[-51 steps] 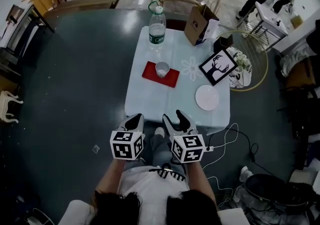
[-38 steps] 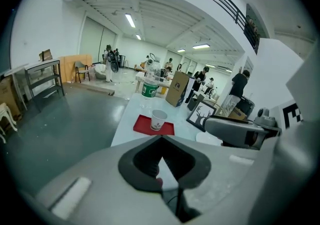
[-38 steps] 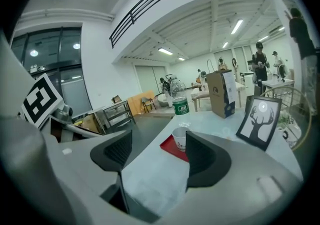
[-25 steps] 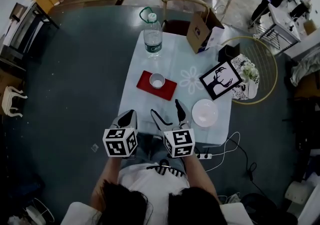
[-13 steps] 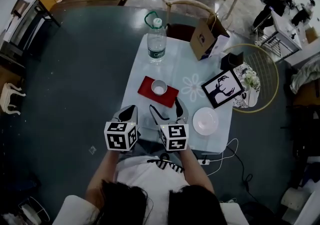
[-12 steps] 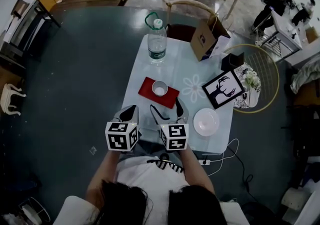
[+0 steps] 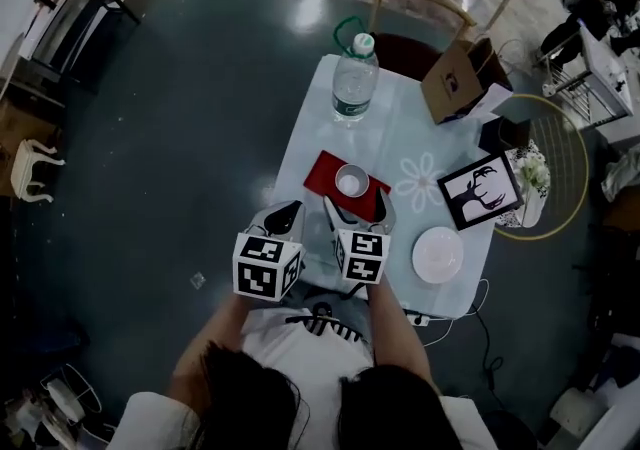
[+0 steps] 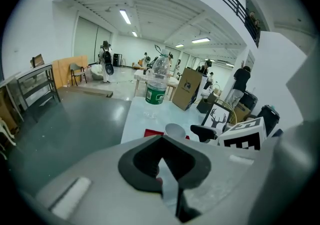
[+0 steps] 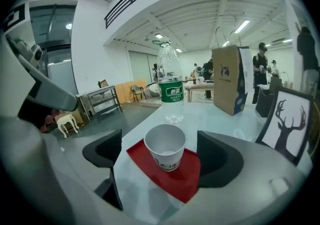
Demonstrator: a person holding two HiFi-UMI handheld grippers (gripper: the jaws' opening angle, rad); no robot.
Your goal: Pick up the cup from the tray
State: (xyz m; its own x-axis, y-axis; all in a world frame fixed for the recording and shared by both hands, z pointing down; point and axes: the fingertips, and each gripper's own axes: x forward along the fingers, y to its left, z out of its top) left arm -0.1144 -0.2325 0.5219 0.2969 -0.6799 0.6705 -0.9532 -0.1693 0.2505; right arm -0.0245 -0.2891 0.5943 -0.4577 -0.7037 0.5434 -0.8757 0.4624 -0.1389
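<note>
A white paper cup stands upright on a red tray on the pale blue table. My right gripper is open at the tray's near edge, one jaw on each side just short of the cup. In the right gripper view the cup sits on the tray ahead of the spread jaws, untouched. My left gripper is shut and empty at the table's near left edge, left of the tray. From the left gripper view the cup shows beyond the closed jaws.
A water bottle stands behind the tray. A brown paper bag is at the far right, a deer picture frame at the right and a white plate at the near right. A chair is beyond the table.
Both grippers have moved forward toward the tray. The right gripper's open jaws now reach the tray's near edge close to the cup. The head view has shifted.
</note>
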